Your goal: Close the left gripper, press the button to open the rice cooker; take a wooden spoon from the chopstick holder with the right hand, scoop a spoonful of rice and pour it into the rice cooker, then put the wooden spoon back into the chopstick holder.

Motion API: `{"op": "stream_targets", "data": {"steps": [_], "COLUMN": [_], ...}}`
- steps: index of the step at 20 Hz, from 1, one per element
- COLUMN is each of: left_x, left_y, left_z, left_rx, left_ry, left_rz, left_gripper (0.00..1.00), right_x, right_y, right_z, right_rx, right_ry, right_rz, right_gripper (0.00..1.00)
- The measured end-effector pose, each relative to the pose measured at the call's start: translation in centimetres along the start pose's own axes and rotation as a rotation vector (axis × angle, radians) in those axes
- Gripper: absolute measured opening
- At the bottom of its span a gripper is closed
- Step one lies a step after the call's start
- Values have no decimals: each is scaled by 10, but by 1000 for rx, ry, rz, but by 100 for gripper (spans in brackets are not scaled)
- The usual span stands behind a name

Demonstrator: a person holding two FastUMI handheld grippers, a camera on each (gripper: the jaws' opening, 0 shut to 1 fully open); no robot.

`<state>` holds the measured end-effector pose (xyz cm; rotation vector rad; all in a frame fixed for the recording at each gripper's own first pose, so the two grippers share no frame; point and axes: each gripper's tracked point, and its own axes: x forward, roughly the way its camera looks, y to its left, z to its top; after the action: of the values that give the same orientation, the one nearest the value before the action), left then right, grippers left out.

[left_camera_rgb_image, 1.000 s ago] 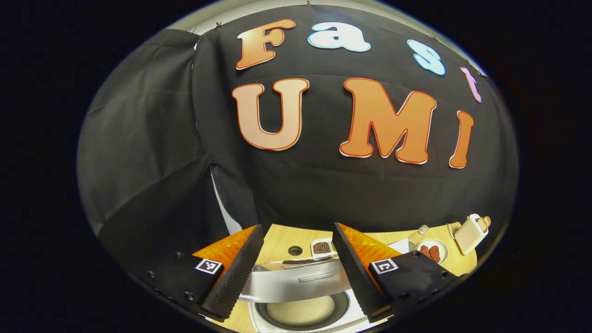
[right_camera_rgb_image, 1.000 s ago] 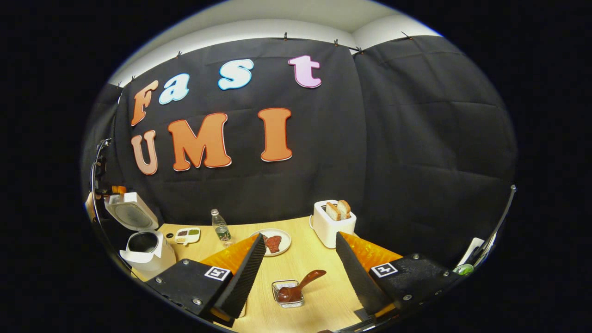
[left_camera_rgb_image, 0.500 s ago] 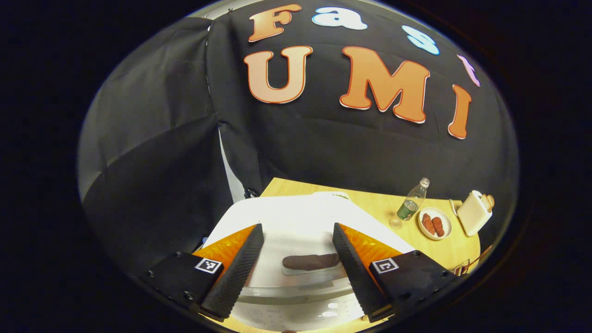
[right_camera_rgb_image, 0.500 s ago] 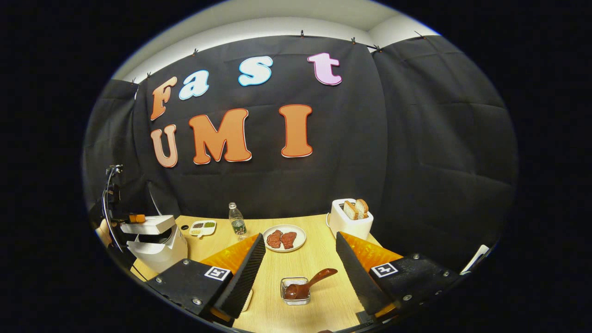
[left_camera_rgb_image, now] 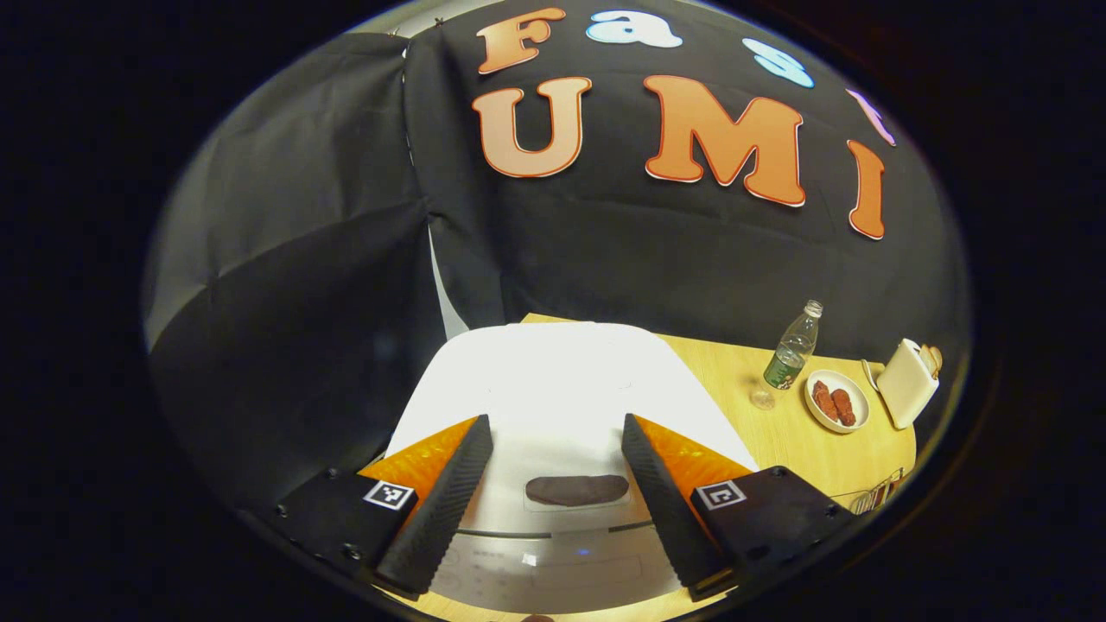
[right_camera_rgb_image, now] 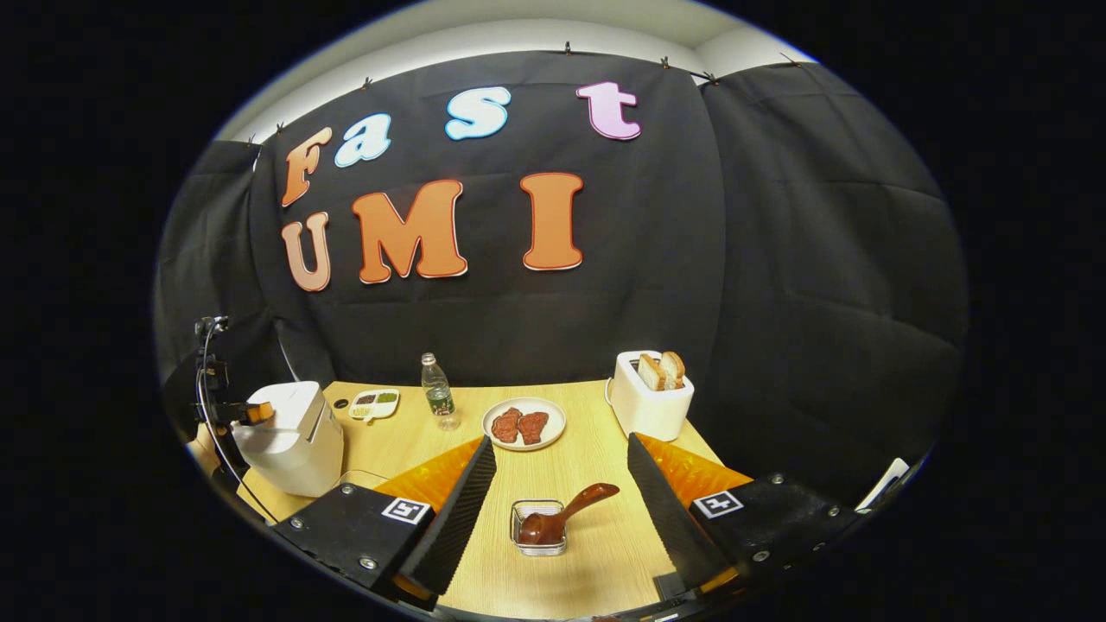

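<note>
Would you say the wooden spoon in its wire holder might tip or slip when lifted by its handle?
Probably stiff. The wooden spoon leans bowl-down in the shallow wire holder, so it may pivot. Its handle looks glossy, perhaps slippery.

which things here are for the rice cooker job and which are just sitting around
For the job:
- rice cooker, lid down
- wooden spoon
- chopstick holder, with the spoon in it
- left tool, open over the cooker
- right tool, open

Lying about:
- water bottle
- plate of meat
- toaster with bread
- small divided dish
</note>
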<state>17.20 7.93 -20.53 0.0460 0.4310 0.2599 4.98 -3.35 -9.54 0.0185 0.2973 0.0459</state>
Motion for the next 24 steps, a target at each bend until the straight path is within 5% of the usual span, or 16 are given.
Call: {"op": "stream_targets", "data": {"steps": [15,24], "left_x": [-12,-109], "left_y": [-5,5], "left_z": [-5,111], "left_rx": [-58,-42], "left_ry": [81,-140], "left_rz": [-10,-77], "left_gripper": [100,100], "right_x": [7,-2], "right_y": [-20,-36], "right_z": [8,52], "right_rx": [24,11], "right_ry": [-12,-99], "right_rz": [-34,-71], "right_gripper": [95,95]}}
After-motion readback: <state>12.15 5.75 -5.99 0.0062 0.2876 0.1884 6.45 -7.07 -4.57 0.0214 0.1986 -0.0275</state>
